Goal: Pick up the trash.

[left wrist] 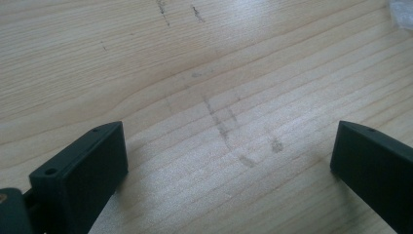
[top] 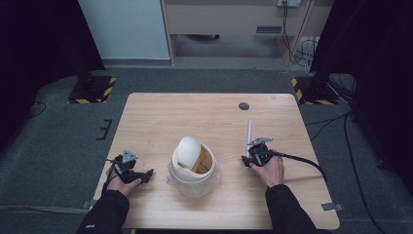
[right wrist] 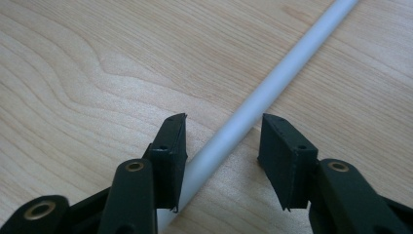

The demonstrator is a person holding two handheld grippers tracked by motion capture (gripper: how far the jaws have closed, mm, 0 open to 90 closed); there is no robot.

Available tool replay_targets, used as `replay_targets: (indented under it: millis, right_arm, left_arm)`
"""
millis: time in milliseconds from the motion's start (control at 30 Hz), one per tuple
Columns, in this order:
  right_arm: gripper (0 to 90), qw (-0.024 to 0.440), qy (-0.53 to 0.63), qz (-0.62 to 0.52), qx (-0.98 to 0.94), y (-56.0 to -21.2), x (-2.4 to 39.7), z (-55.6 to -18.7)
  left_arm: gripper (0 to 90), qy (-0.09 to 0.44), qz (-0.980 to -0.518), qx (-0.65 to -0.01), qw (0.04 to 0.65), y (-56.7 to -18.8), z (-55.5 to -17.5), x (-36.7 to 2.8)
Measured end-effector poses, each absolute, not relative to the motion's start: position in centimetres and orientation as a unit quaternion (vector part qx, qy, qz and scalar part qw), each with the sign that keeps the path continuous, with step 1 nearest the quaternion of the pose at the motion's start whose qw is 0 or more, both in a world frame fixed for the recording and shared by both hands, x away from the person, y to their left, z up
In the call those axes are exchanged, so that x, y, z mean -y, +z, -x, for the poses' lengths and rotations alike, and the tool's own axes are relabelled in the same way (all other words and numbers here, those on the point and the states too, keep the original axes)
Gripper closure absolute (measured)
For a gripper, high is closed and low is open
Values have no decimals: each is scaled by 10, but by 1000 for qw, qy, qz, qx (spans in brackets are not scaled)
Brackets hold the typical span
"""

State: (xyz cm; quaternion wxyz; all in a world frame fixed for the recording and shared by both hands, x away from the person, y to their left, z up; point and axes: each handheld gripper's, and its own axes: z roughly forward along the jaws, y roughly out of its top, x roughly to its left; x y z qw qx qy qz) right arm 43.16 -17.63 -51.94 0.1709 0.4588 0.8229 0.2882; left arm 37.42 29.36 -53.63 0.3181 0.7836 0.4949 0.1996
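A thin white tube (top: pixel 249 131) lies on the wooden table (top: pixel 195 117), right of centre, pointing away from the person. My right gripper (top: pixel 249 159) is lowered over its near end. In the right gripper view the tube (right wrist: pixel 272 83) runs diagonally between the two jaws of the right gripper (right wrist: pixel 224 119); the left jaw sits right against it and a gap remains at the right jaw, so the gripper is open. My left gripper (top: pixel 146 174) rests near the table's front left, and its jaws (left wrist: pixel 229 131) stand wide open over bare wood.
A white bin (top: pixel 192 170) with a tilted swing lid (top: pixel 187 151) and a clear plastic liner stands at the front centre, between the two hands. A dark round grommet (top: pixel 244 106) is set in the table's far side. Bare wood lies behind the bin.
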Motion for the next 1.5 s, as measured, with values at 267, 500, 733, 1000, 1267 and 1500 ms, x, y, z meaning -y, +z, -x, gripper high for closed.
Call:
replay_targets:
  millis: [267, 500, 733, 1000, 1267, 1500]
  right_arm:
    - [724, 164, 273, -463, -827, -516, 179, -430]
    - [792, 156, 263, -463, -832, -514, 181, -430]
    - [793, 156, 272, -464, -828, -510, 182, -430]
    - [794, 156, 302, -469, -815, -496, 190, -428]
    - [793, 163, 338, -468, -800, -481, 201, -426]
    - [793, 173, 377, -474, -777, -464, 213, -423]
  left_arm:
    - [0, 200, -784, -495, 318, -536, -374, -294]
    - [0, 199, -784, -495, 318, -536, -374, -294]
    - [24, 198, -780, -501, 321, -535, -374, -296]
    - [138, 190, -775, -514, 316, -529, -374, -299]
    - [172, 187, -767, -519, 328, -524, -373, -299]
    - [187, 193, -752, -515, 363, -515, -372, -296]
